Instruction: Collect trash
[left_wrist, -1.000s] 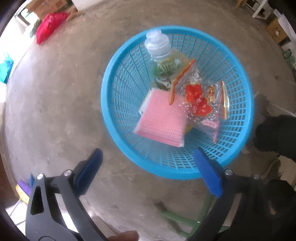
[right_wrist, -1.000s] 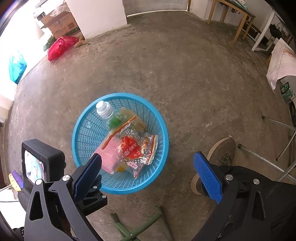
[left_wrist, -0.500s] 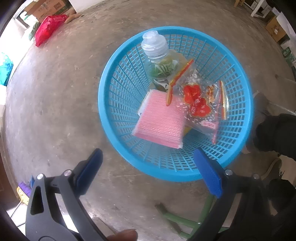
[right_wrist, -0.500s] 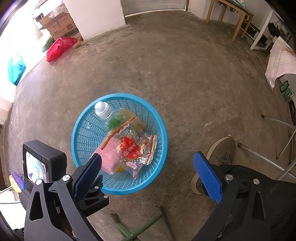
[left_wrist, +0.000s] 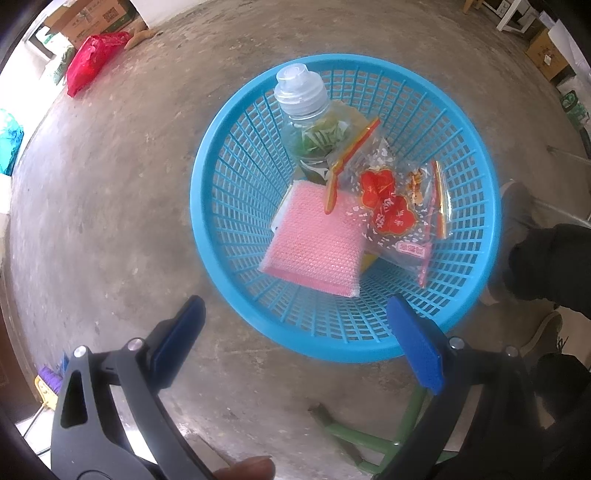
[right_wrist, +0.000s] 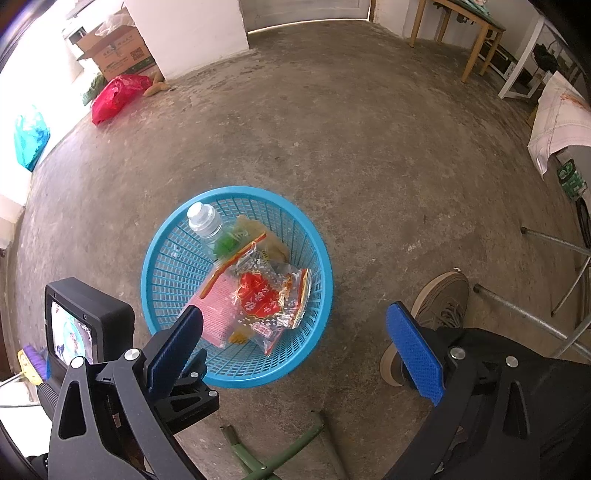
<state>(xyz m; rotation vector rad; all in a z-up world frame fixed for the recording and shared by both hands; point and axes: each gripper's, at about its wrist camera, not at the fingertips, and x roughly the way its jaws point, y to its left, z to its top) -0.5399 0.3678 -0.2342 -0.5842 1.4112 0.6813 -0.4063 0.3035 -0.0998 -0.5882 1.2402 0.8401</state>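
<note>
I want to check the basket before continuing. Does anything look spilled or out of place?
Nothing stands out. The bottle, pink sponge and clear snack bag all lie inside the blue basket; nothing has spilled.

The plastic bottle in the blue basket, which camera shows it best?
The left wrist view. There the plastic bottle is large and close, its clear cap and green label plain against the blue basket. The right wrist view shows it small and farther off, partly covered by wrappers.
</note>
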